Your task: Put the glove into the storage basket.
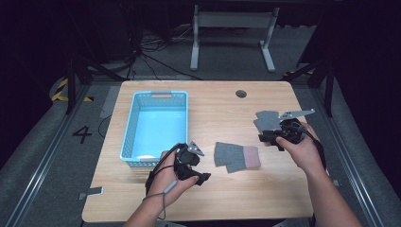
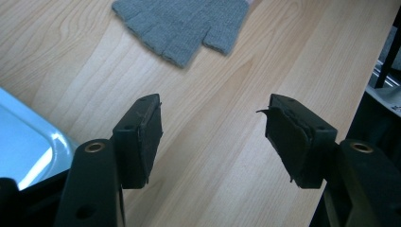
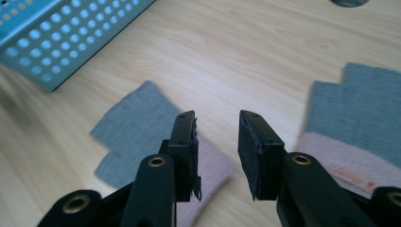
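While flat knitted grey gloves (image 1: 236, 156) lie on woodgrain table (image 1: 222, 194) | left hand-held gripper (image 2: 213, 137) wide open, empty | right hand-held gripper (image 3: 216, 146) seemingly part-open, empty

Two bare forearms, no sleeves in sight. Left hand (image 1: 171, 179) wrapped round a black left gripper (image 1: 202, 178) with a small grey three-cornered plate on top; thin black cable trailing back along the wrist. Right hand (image 1: 302, 150) round a black right gripper (image 1: 265, 138), topped by a longer grey plate, black cable looping past the wrist. Up close: matte black arms, brass-coloured rings at the screw holes, blocky black pads (image 2: 140, 137) with frayed rubber edges (image 3: 257, 151).
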`<state>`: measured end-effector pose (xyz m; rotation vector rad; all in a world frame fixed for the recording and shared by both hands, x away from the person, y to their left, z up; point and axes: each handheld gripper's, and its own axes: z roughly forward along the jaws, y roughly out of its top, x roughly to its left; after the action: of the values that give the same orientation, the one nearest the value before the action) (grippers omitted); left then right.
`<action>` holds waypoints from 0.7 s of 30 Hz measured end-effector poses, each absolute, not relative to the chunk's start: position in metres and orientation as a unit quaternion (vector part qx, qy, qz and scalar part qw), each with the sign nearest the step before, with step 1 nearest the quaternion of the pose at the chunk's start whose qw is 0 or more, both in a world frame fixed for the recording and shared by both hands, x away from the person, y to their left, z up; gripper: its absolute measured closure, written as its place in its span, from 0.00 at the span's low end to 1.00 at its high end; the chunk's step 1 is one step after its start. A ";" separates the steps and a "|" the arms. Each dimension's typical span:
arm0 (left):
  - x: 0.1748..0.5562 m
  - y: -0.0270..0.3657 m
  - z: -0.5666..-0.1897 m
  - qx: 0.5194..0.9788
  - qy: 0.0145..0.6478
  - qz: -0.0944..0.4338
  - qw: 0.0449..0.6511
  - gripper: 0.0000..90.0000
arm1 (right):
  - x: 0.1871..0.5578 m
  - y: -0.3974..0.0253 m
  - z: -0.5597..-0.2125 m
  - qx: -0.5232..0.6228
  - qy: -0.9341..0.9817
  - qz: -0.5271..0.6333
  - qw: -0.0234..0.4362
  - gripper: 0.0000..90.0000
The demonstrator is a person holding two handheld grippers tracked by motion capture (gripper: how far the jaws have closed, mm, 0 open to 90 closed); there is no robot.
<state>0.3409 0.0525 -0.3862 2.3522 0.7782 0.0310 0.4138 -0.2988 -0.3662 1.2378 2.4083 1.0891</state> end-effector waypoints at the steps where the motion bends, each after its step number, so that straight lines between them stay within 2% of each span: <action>1: 0.341 0.053 -0.386 0.897 0.298 0.013 0.326 0.42 | 0.421 -0.303 -0.364 0.432 0.816 0.367 0.116 0.73; 11: 0.342 0.055 -0.386 0.897 0.298 0.013 0.326 0.42 | 0.456 -0.321 -0.362 0.481 0.801 0.331 0.133 0.65; 21: 0.342 0.056 -0.385 0.897 0.298 0.013 0.326 0.42 | 0.490 -0.329 -0.380 0.522 0.798 0.271 0.132 0.60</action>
<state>0.3416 0.0556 -0.3852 2.3505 0.7802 0.0340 0.4902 -0.3290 -0.3802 1.5162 2.3148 0.7878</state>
